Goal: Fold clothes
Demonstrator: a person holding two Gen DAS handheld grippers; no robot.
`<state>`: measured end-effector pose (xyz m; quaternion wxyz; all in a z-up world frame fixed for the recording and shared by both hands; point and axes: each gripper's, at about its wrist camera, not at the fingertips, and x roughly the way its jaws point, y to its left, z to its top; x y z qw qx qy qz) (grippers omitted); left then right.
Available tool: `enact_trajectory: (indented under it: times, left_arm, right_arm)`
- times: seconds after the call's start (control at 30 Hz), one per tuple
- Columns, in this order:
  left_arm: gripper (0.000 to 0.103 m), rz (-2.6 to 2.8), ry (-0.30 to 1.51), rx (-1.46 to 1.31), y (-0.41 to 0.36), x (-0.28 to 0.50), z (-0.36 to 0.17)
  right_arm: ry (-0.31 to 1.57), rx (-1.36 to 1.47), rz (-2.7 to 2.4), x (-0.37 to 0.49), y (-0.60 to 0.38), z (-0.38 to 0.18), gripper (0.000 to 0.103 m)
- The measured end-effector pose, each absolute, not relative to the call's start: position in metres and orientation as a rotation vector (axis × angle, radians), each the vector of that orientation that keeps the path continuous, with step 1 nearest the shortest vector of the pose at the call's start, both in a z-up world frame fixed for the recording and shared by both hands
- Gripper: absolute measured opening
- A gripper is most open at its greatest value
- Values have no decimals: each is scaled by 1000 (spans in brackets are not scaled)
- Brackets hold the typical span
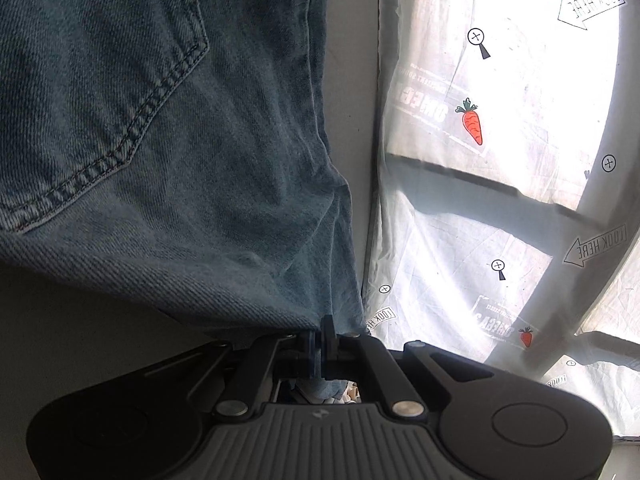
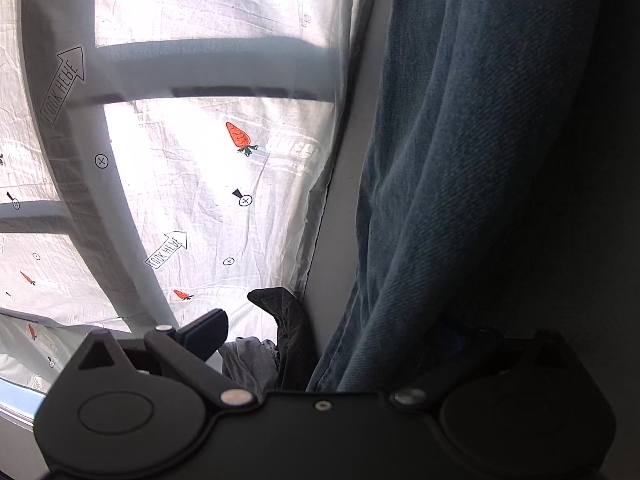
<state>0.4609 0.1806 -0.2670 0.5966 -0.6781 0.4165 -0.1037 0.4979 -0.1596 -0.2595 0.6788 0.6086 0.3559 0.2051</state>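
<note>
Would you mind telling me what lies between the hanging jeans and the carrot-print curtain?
A bare strip of plain grey wall, seen in both wrist views, separates the jeans from the curtain; nothing else lies there.

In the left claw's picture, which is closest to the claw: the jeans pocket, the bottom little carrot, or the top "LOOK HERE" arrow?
1. Bottom carrot, low right, just beside the left claw.
2. Jeans pocket, upper left, on the jeans the claw pinches.
3. Top arrow, far upper-right corner.
</note>
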Motion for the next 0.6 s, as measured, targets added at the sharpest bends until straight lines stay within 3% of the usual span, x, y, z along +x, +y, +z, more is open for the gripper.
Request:
enact_trajectory:
  times: [0.4, 0.6]
  left_arm:
    - [2, -175, 932, -1496, 225, 437, -254]
    - [8, -78, 888, -1408, 249, 424, -250]
  right_arm:
    - [973, 1217, 551, 498, -94, -257, 103]
    - [963, 1296, 536, 493, -93, -257, 103]
